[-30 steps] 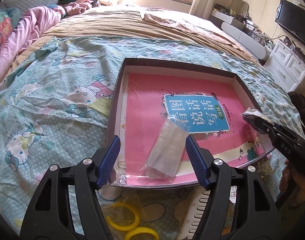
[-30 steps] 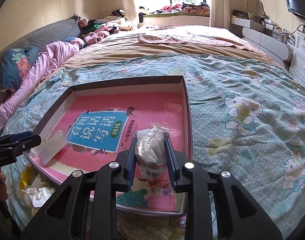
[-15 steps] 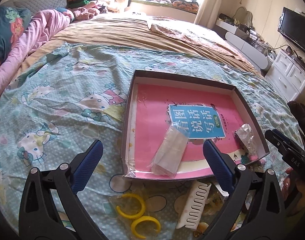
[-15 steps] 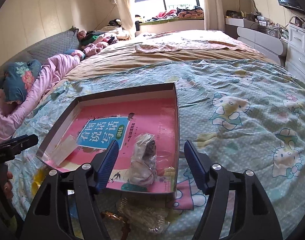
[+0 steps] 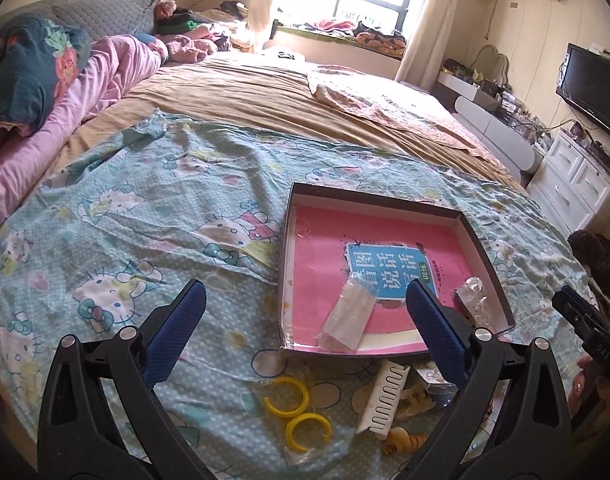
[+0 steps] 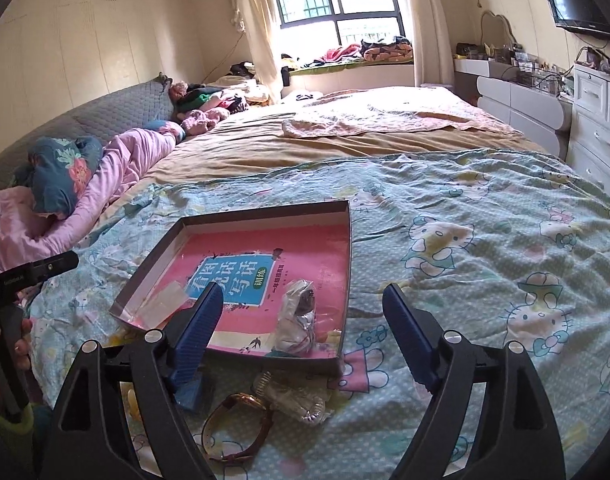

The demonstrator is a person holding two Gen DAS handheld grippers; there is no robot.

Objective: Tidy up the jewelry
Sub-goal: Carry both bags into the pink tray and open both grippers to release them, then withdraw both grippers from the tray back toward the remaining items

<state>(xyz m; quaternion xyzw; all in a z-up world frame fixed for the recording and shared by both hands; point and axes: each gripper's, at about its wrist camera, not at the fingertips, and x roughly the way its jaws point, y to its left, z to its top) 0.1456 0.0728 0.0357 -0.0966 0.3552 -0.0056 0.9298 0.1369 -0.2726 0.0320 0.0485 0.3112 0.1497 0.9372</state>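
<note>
Left wrist: two bags (image 5: 347, 316) in tray (image 5: 483, 246), two yellow rings (image 5: 285, 396); both hand-held grippers (image 5: 305, 320) agape.

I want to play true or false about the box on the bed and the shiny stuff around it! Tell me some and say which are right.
1. Two little plastic bags lie inside the box. True: a flat one and a crinkly one.
2. The right gripper is squeezing a bag. False: its fingers are spread wide and hold nothing.
3. The yellow rings are in the box. False: they lie on the bedspread, in front of it.
4. A watch lies on the bedspread, outside the box. True.
5. The left gripper is shut. False: it is open and empty.
</note>
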